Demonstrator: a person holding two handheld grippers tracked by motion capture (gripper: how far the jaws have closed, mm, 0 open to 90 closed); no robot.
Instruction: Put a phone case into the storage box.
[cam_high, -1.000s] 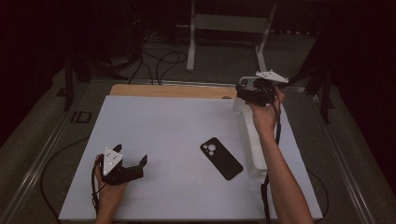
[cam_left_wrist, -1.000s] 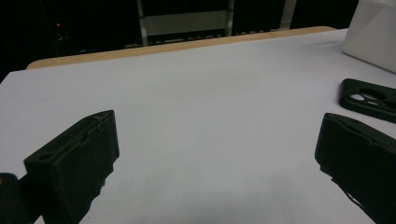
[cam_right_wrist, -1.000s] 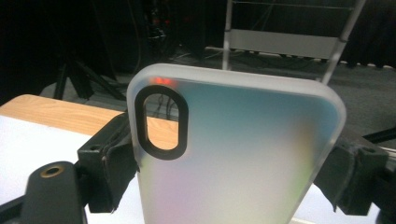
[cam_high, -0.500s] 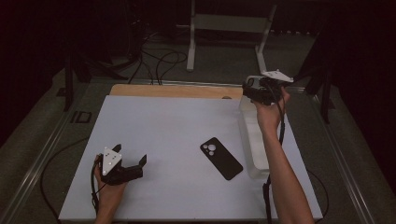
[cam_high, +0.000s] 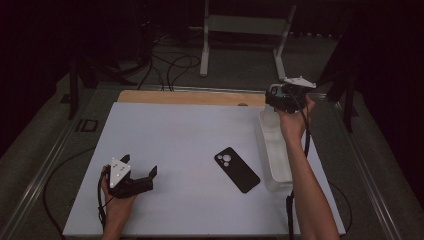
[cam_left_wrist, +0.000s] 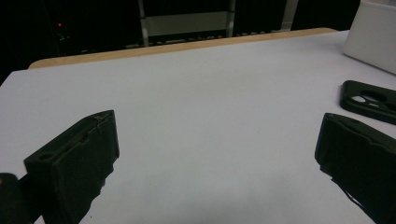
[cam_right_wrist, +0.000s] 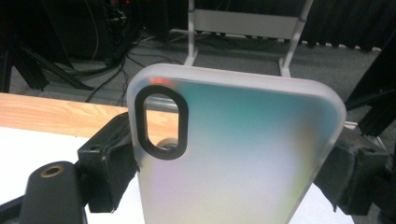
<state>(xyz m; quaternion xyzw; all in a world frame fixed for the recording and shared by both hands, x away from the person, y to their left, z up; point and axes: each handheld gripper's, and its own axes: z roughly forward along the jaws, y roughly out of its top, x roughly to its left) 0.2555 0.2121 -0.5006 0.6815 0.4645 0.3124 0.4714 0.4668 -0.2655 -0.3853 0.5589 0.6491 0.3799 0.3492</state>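
Observation:
A frosted, translucent phone case (cam_right_wrist: 243, 140) with a black-rimmed camera cut-out stands upright between the jaws of my right gripper (cam_right_wrist: 233, 163), which is shut on its two long edges. In the high view that right gripper (cam_high: 281, 100) is raised over the table's back right corner, above the far end of a clear tray (cam_high: 280, 167). A black phone or phone case (cam_high: 237, 169) lies flat, camera end toward the back, in the middle of the white table; it also appears as the black phone (cam_left_wrist: 369, 100). My left gripper (cam_high: 140, 166) rests open near the front left, with nothing between its jaws (cam_left_wrist: 217, 158).
The clear tray (cam_left_wrist: 373, 32) runs along the table's right side. A wooden strip (cam_high: 190, 97) borders the white table top (cam_high: 180, 135) at the back. Behind it are cables (cam_high: 170, 65) and a metal stand (cam_high: 240, 30) on a dark floor.
My right gripper has drifted a little to the right with the translucent case held in it. The left gripper and the black phone have stayed put.

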